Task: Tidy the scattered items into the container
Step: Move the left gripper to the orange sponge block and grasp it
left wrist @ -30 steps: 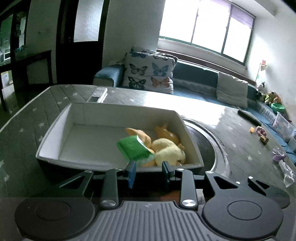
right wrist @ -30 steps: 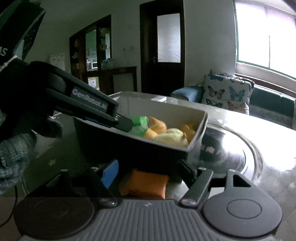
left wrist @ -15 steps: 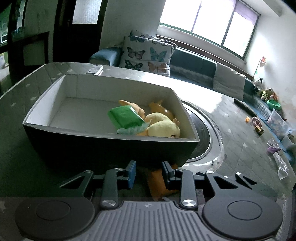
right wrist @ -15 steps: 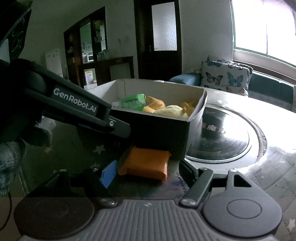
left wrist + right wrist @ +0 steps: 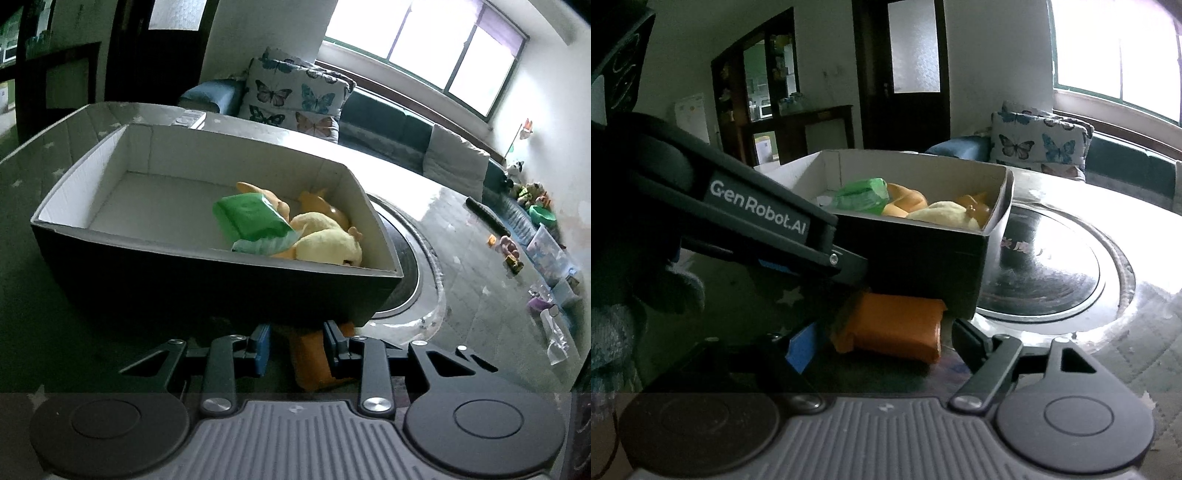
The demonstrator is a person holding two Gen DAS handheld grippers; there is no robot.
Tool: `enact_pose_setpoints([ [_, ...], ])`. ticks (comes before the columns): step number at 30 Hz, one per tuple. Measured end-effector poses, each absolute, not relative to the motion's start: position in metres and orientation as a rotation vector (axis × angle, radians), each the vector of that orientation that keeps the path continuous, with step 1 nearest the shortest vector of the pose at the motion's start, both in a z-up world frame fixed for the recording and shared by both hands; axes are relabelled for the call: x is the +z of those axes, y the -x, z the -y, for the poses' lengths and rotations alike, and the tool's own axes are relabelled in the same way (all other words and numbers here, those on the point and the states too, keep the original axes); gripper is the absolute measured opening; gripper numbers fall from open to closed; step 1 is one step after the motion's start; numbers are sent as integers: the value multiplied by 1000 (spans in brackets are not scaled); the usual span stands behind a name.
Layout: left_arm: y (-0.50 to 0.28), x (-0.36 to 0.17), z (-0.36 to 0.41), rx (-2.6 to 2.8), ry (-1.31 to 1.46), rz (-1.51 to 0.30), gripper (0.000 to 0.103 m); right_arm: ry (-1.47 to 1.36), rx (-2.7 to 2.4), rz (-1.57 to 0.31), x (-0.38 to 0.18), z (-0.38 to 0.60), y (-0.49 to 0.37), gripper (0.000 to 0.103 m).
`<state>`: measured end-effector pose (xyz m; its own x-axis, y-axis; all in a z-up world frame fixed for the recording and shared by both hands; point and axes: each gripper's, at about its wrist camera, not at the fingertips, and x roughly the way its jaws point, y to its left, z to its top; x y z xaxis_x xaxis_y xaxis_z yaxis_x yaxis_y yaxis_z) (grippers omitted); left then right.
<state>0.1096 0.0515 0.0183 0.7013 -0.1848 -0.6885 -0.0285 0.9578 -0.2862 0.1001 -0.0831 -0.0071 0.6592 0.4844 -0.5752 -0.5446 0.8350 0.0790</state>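
We see an orange packet (image 5: 892, 326) lying on the table (image 5: 1126, 354) in the lower middle of the right wrist view, right against the near wall of the box (image 5: 923, 258). Our right gripper (image 5: 882, 332) stands wide, its blue-padded finger to the left of the packet and its black finger to the right; neither clearly touches it. In the left wrist view the same orange packet (image 5: 312, 356) shows at lower centre between the fingers of our left gripper (image 5: 297, 345), whose jaws are at a moderate gap; we cannot tell whether they press on it. The box (image 5: 207, 280), dark outside and white inside, fills the middle of that frame. Inside it, toward its right end, a green packet (image 5: 249, 218) leans on a yellow plush toy (image 5: 327, 243), with orange plush pieces (image 5: 323, 205) behind. At the upper left of the right wrist view the left gripper (image 5: 849, 266) reaches in over the packet. A butterfly cushion (image 5: 295, 98) sits on the sofa at upper centre.
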Motion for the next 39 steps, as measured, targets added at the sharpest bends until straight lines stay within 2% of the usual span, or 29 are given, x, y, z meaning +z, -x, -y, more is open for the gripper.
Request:
enact_pose_setpoints([
  [7,-114,14,-54,-100,318,-802,33,108,569,-635,-9,74,-103,77],
  [8,-115,14,-55,-102,322,-804,33,108,566,-639,-9,74,-104,72],
  [14,-119,9,-57,-111,345,-817,34,105,548,-657,-13,72,-107,64],
  [39,-121,1,-69,-186,512,-858,36,-19,569,-604,-8,94,-95,60],
])
